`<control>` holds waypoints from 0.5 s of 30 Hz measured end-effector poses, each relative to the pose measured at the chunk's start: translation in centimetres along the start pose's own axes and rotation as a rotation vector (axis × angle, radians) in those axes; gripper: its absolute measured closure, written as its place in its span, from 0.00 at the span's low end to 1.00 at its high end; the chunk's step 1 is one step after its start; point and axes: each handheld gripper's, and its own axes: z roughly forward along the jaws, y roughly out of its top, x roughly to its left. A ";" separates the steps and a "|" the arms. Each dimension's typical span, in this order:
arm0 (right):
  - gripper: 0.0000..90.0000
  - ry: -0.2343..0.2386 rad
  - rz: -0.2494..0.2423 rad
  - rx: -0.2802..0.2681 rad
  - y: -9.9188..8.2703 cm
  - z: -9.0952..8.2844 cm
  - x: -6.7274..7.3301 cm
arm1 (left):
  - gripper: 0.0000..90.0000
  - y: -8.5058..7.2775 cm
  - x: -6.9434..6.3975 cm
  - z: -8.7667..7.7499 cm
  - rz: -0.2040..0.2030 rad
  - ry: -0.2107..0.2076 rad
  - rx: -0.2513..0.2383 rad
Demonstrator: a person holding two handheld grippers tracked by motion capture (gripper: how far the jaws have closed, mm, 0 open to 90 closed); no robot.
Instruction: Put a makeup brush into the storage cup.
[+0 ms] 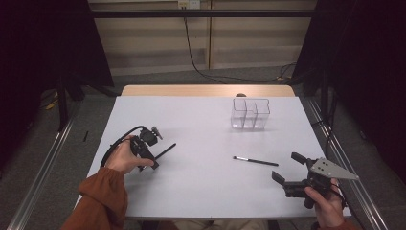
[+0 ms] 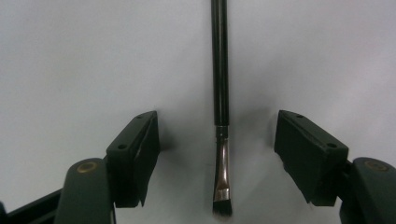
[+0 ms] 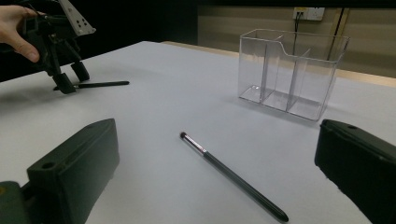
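A black makeup brush point(image 2: 220, 70) with a metal ferrule and short angled bristles lies on the white table point(image 1: 206, 191). My left gripper point(image 2: 217, 144) points down over its bristle end, with a jaw on each side and a gap to the brush on both, so it is open. From above, that brush point(image 1: 165, 151) lies at the table's left by my left gripper point(image 1: 150, 163). A second thin dark brush point(image 1: 256, 161) lies right of centre. My right gripper point(image 1: 288, 167) hovers near the front right corner, open wide, with that brush point(image 3: 233, 177) lying ahead between its jaws.
A clear plastic organiser point(image 1: 250, 114) with three compartments stands upright toward the back right; it looks empty point(image 3: 292, 70). A wooden strip runs along the table's far edge. Dark curtains hang on both sides, and a cable runs down the back wall.
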 end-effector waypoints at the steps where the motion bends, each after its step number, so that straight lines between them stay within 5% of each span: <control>1: 0.00 0.000 0.000 0.000 0.0 0.0 0.0 | 0.34 0.0 -0.1 0.0 -0.002 0.005 -0.001; 15: 0.00 0.002 -0.008 0.002 0.0 0.0 0.0 | 0.38 0.3 -0.5 0.2 0.009 0.018 0.023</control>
